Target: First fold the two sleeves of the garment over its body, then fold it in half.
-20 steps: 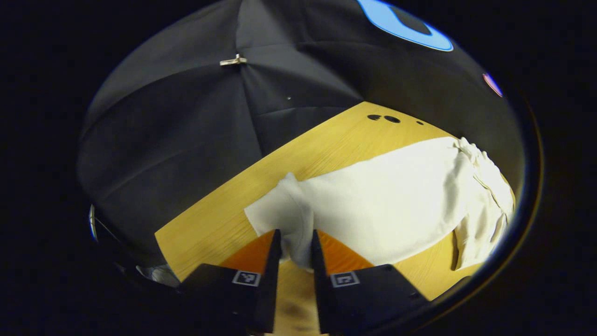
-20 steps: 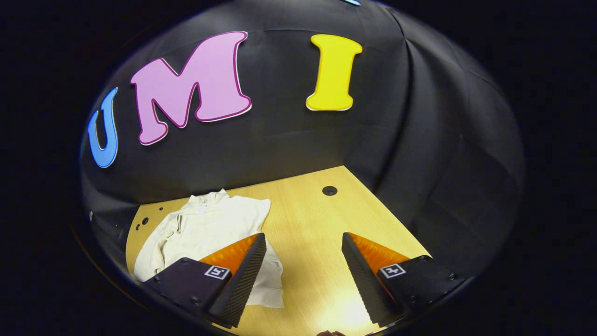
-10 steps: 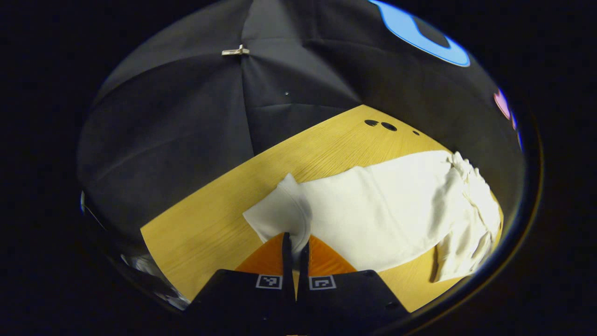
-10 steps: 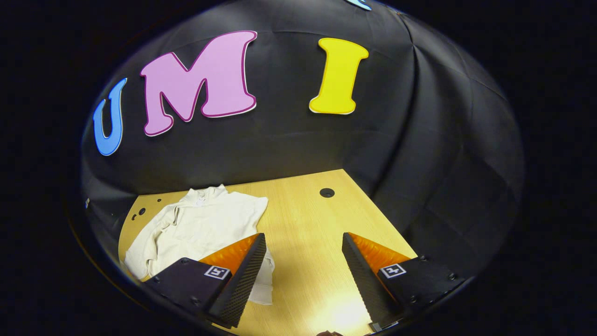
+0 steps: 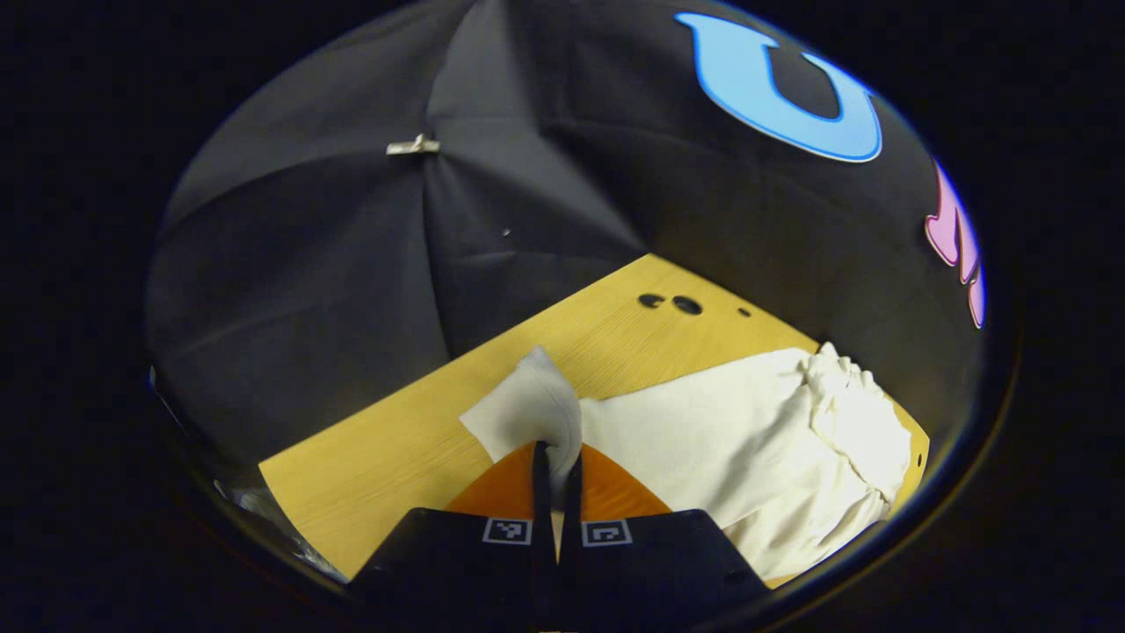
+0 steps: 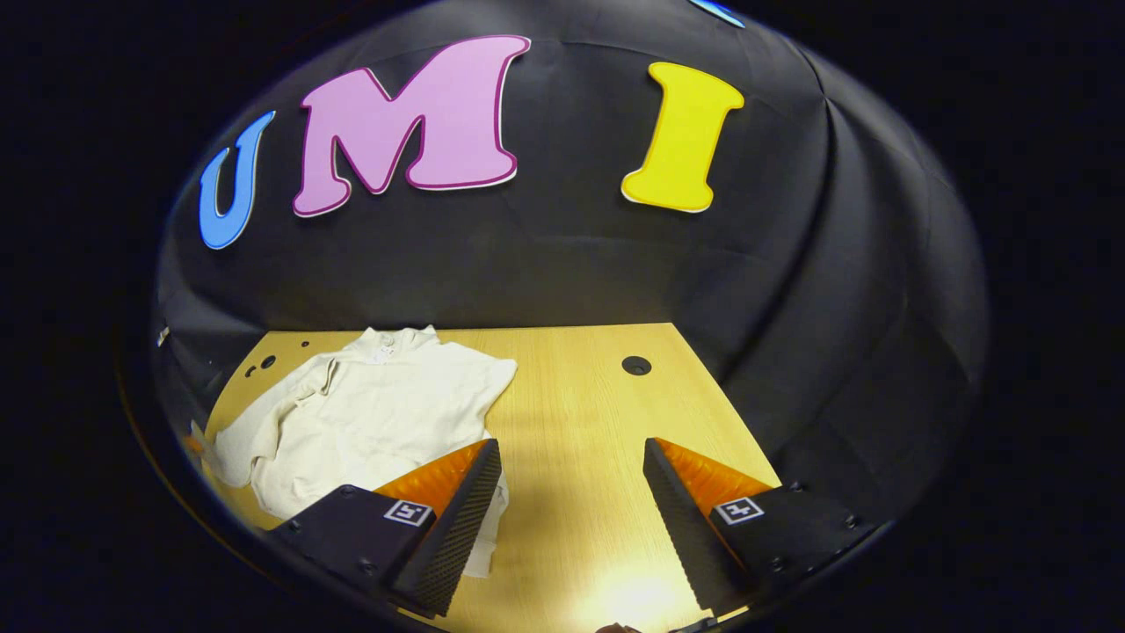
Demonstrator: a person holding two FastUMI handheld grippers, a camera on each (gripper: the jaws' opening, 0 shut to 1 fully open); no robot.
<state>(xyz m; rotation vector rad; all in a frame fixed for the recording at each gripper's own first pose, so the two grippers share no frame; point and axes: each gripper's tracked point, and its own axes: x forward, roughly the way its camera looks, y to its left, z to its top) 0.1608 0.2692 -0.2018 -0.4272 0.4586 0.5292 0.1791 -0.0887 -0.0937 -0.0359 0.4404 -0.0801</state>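
A cream long-sleeved garment (image 5: 738,440) lies on the wooden table (image 5: 395,448), its collar end bunched at the far right. My left gripper (image 5: 555,450) is shut on a sleeve cuff (image 5: 532,409), which stands lifted off the table as a small peak. In the right gripper view the same garment (image 6: 369,413) lies spread at the left of the table (image 6: 580,413), collar toward the back wall. My right gripper (image 6: 571,453) hangs open above the table, its left finger over the garment's near edge, nothing between the fingers.
Black cloth walls close the table on the far sides. Small holes (image 5: 668,303) sit in the tabletop near its back corner, and one round hole (image 6: 635,365) lies right of the garment. Bare wood stretches to the right of the garment in the right gripper view.
My left gripper closed on the sleeve cuff and has raised it, pulling it up and toward the body. The right gripper stayed open and drifted slightly.
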